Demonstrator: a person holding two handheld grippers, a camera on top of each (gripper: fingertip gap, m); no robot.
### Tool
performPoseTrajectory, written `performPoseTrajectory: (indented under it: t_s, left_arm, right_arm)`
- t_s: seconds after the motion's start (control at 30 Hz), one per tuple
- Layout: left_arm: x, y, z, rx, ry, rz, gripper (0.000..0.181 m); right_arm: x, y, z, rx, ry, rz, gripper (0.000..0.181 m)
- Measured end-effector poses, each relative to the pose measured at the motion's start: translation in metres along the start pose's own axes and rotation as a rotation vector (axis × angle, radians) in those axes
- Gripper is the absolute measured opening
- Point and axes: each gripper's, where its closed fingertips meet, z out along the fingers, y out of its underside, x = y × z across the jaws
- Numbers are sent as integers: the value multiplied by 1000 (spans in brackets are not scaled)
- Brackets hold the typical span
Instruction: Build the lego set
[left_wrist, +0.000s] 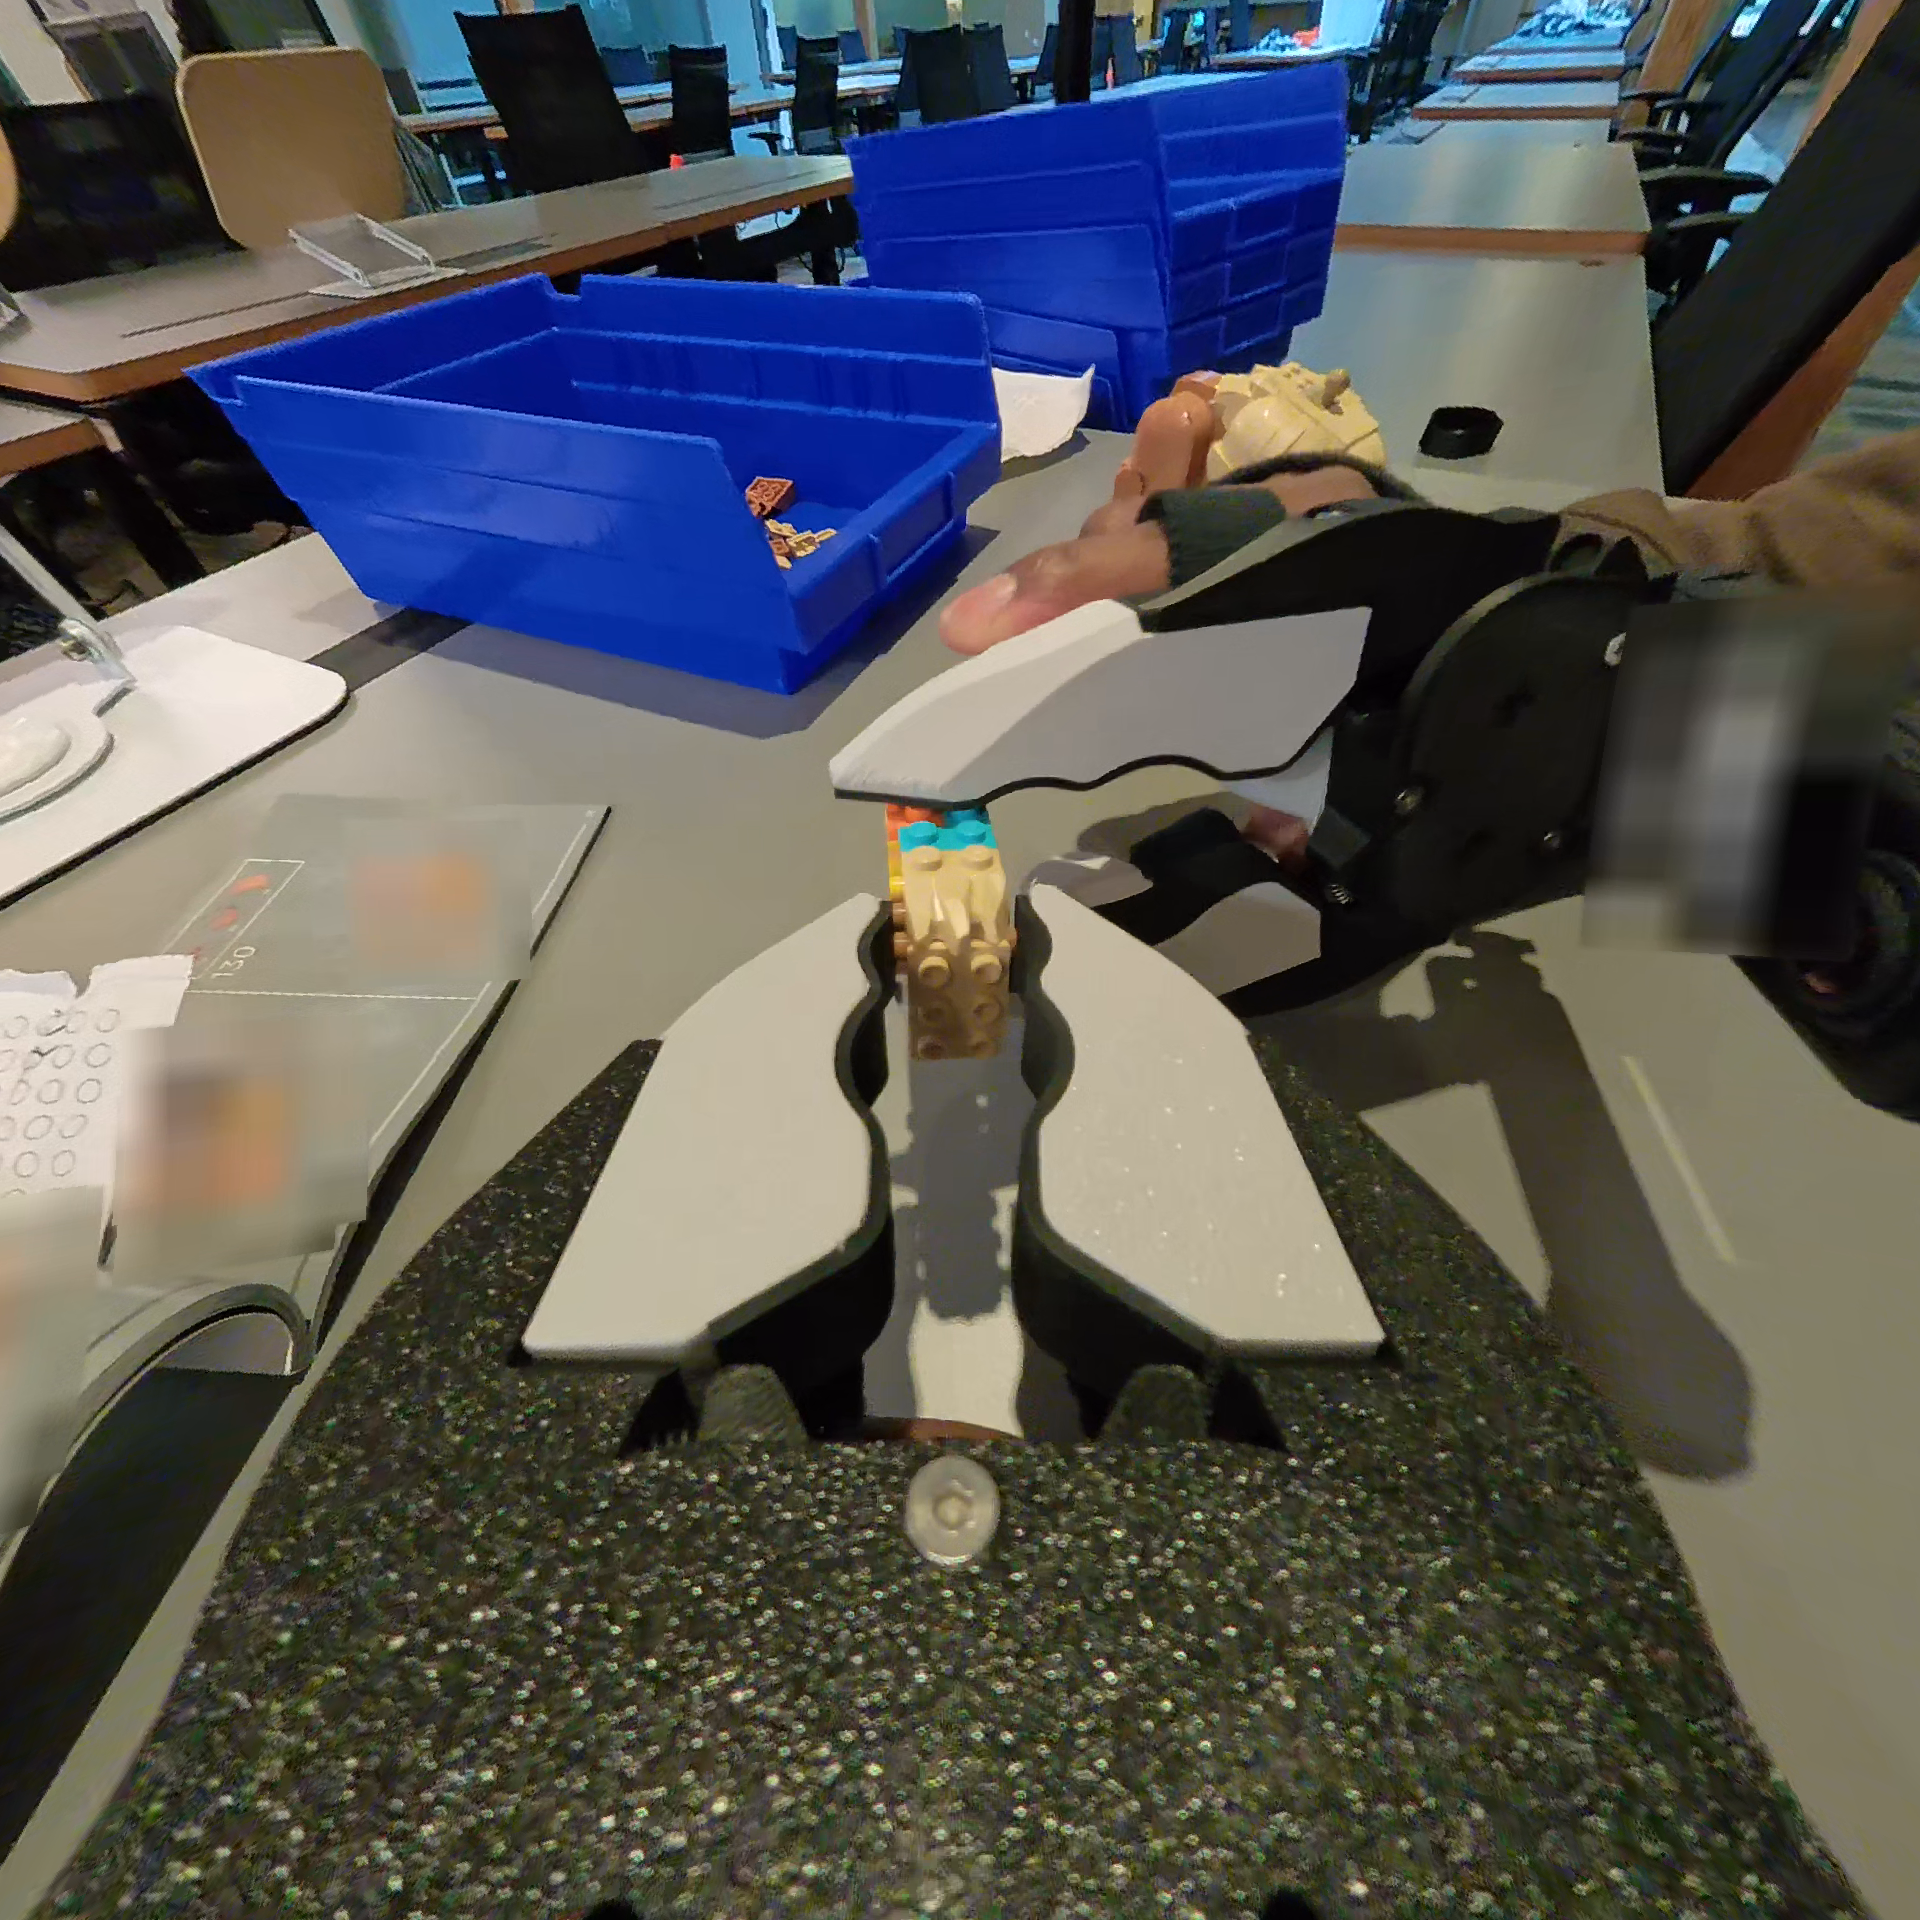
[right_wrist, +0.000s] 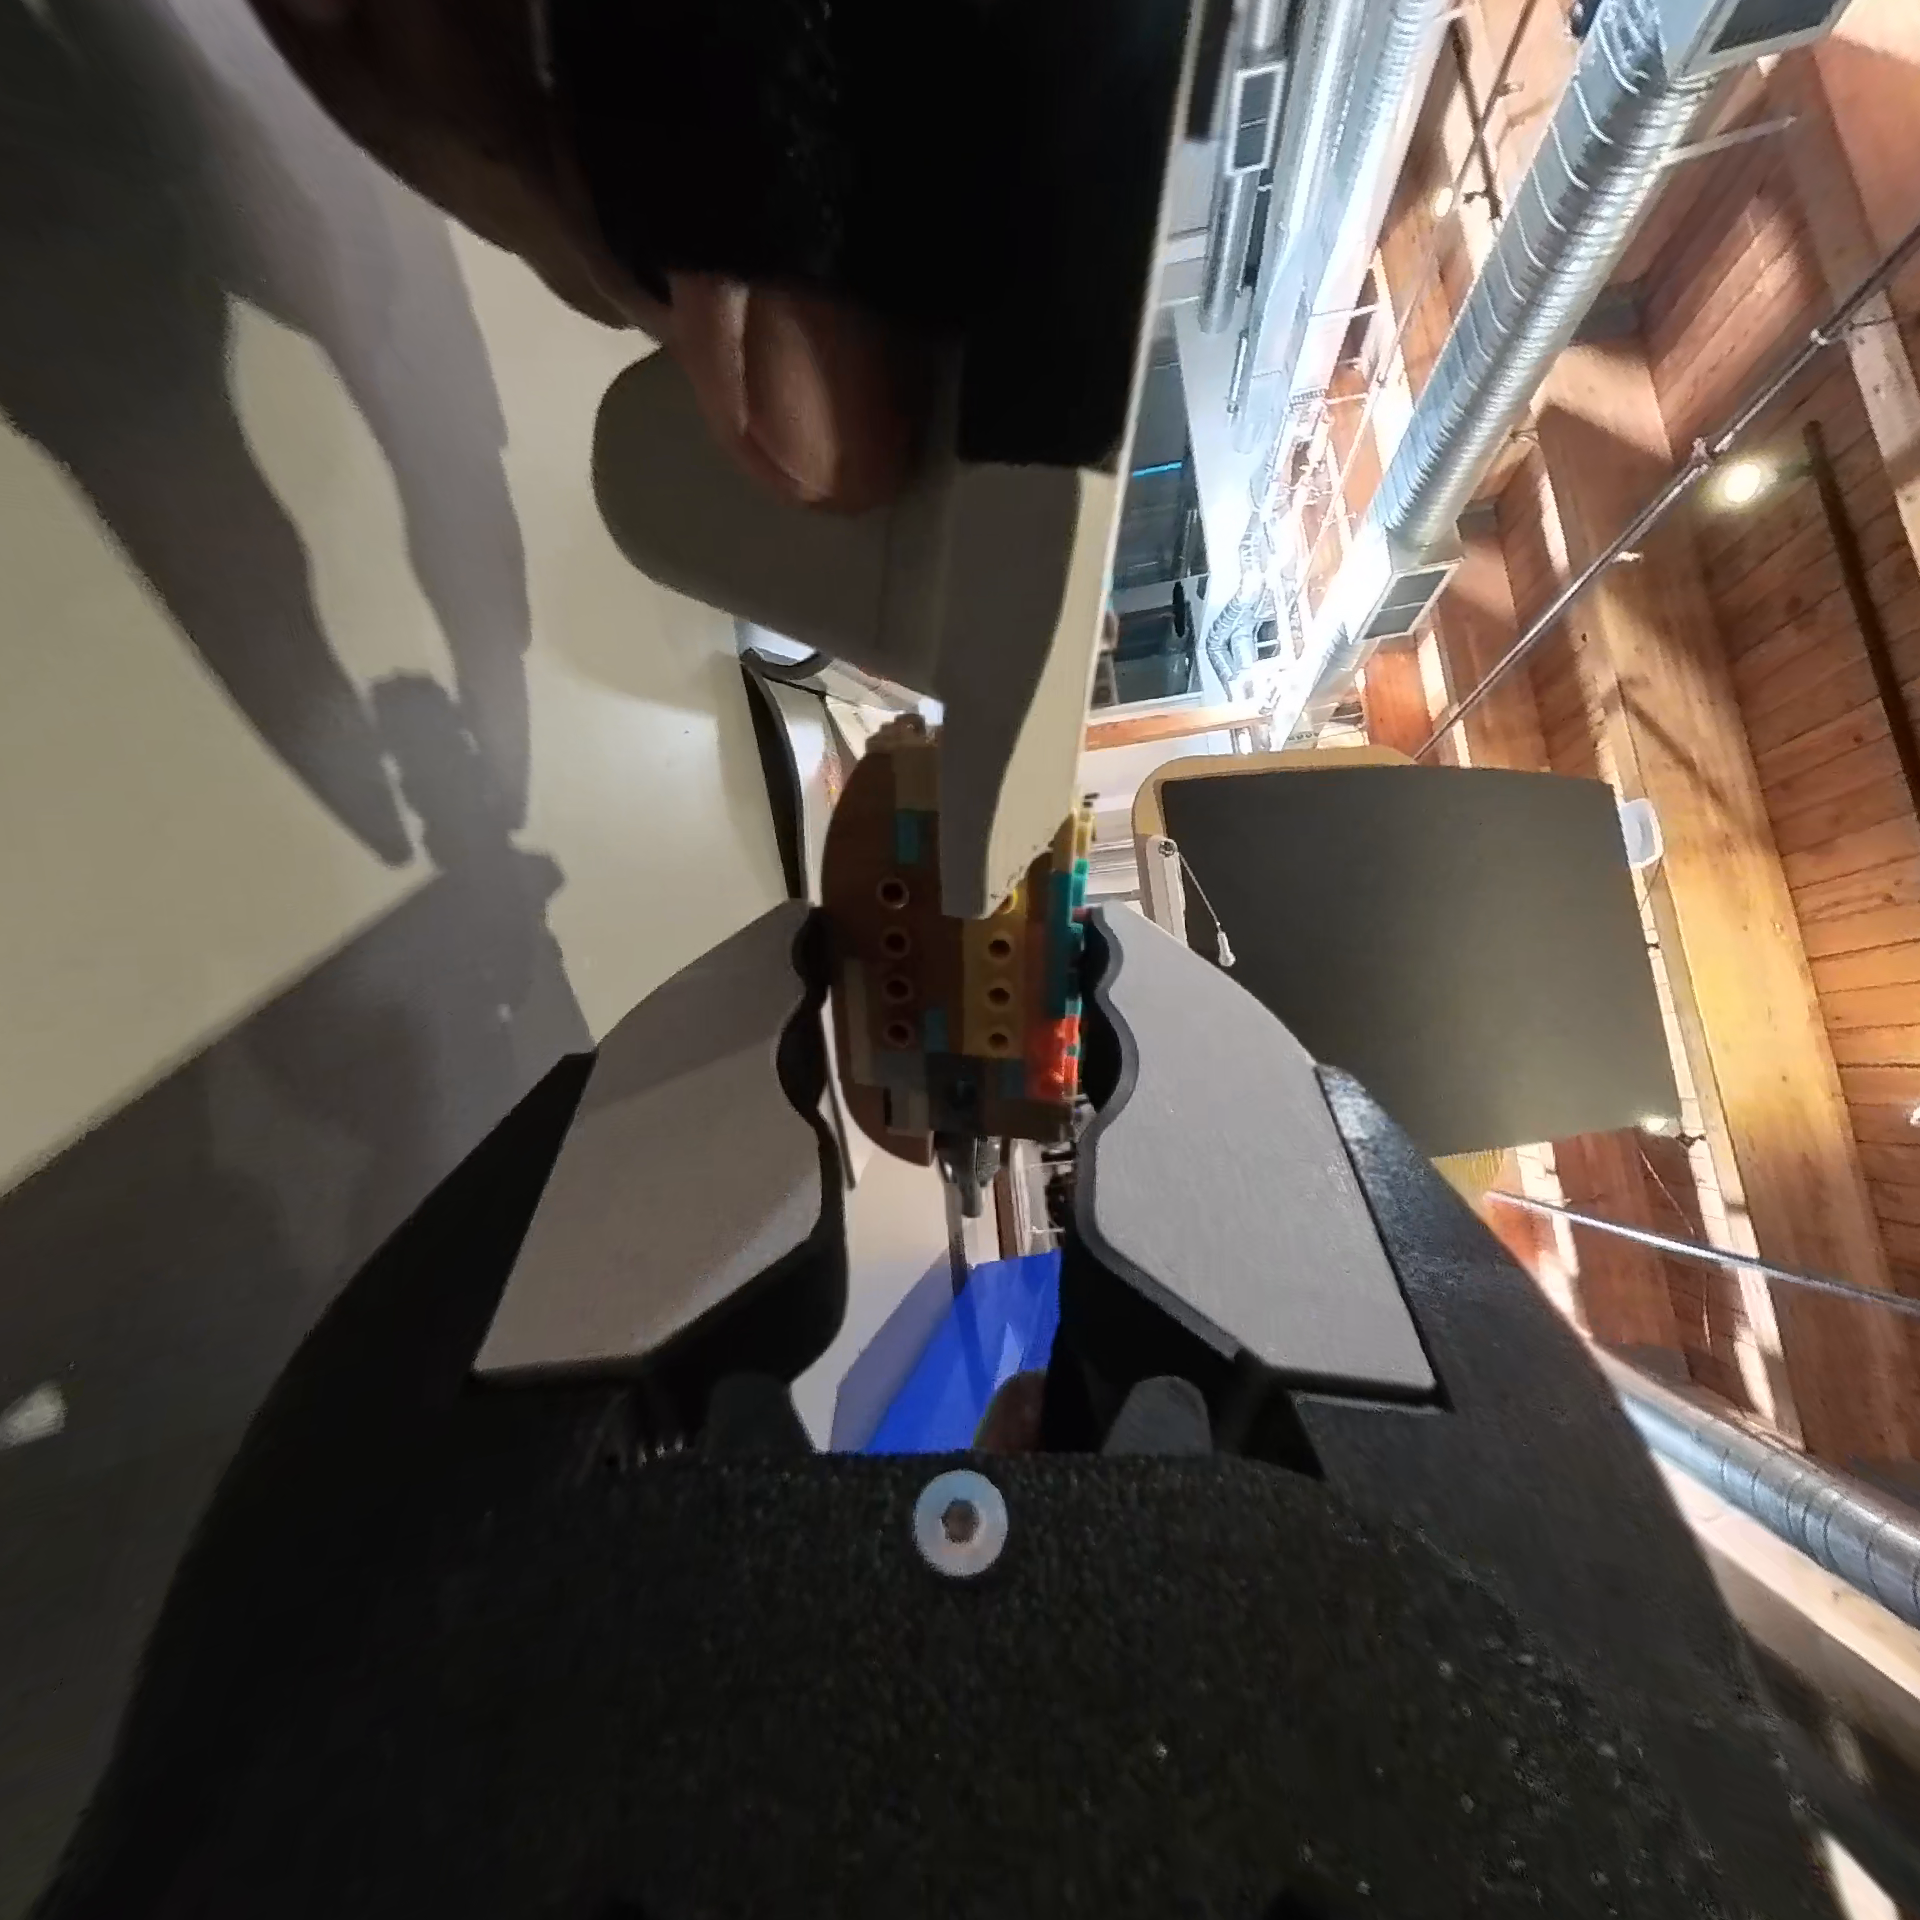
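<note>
The small multicoloured Lego assembly of tan, teal, yellow and orange plastic bricks (left_wrist: 951, 940) is held clear of the grey table (left_wrist: 665, 748), clamped between both tools at once. The left gripper (left_wrist: 953, 961) has its grey fingers (left_wrist: 769, 1122) closed on the tan studded sides, and the right gripper (right_wrist: 951, 971), coming in from the right, is closed on the same piece across its brown and teal-orange faces (right_wrist: 961, 987). It should be light and stiff as a whole, but it is only press-fitted (layers can pop apart under a twisting pull), and the smooth plastic may slip on the scalloped fingers. Judging from this, the safest hold is across flat opposite faces of the thickest stack, squeezing along the stud direction rather than prying at the thin pointed tan pieces. Farther left sits a blue plastic open-fronted bin (left_wrist: 623, 488) with a few loose brown pieces (left_wrist: 777, 514), and a cream domed Lego build (left_wrist: 1294, 421) stands at the far right.
</note>
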Motion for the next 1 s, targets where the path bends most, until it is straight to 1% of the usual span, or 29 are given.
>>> performPoseTrajectory:
  t_s: [0.03, 0.13, 0.2, 0.27, 0.33, 0.4, 0.43, 0.47, 0.53, 0.6, 0.63, 0.7, 0.83, 0.9, 1.0]
  left_arm:
    - [-3, 0, 0, 1, -18, 2, 22]
    - [-14, 2, -5, 2, -73, 23, 22]
    - [-18, 2, -9, 17, -82, 19, 22]
    - [-20, 3, -13, 28, -89, 38, 22]
    - [-19, 2, -14, 45, -86, 61, 22]
    - [-21, 0, -14, 61, -109, 78, 22]
    - [-22, -1, -13, 73, -123, 76, 22]
    - [-23, -3, -13, 91, -136, 62, 22]
    - [-25, -8, -12, 132, -163, 25, 22]
    - [-25, -13, -11, 163, -204, 27, 22]
    - [-25, -14, -10, 171, -223, 44, 22]
    - [-23, -15, -9, 166, -266, 98, 22]
    - [-22, -15, -10, 150, -334, 205, 22]
    - [-20, -16, -10, 156, -346, 238, 22]
    - [-18, -20, -13, 169, -363, 287, 22]
  right_arm:
    - [1, 0, 0, 1, -2, 30, 47]
    - [6, 6, -2, -11, -27, 147, 65]
    - [8, 10, -6, 8, -79, 312, 68]
    - [10, 15, -8, 26, -171, 592, 69]
    - [13, 20, -8, 39, -307, 983, 73]
    - [16, 20, -10, 69, -456, 1390, 81]
    - [17, 19, -11, 90, -515, 1565, 80]
    - [18, 19, -11, 108, -549, 1720, 79]
    - [20, 21, -9, 134, -569, 1983, 76]
    - [19, 21, -4, 161, -572, 2190, 74]
    - [18, 20, -2, 177, -578, 2261, 74]
    - [16, 10, 1, 214, -616, 2330, 75]
    - [15, -5, 3, 229, -648, 2363, 76]
    - [16, -5, 6, 243, -636, 2397, 74]
    - [18, -3, 7, 275, -611, 2434, 66]
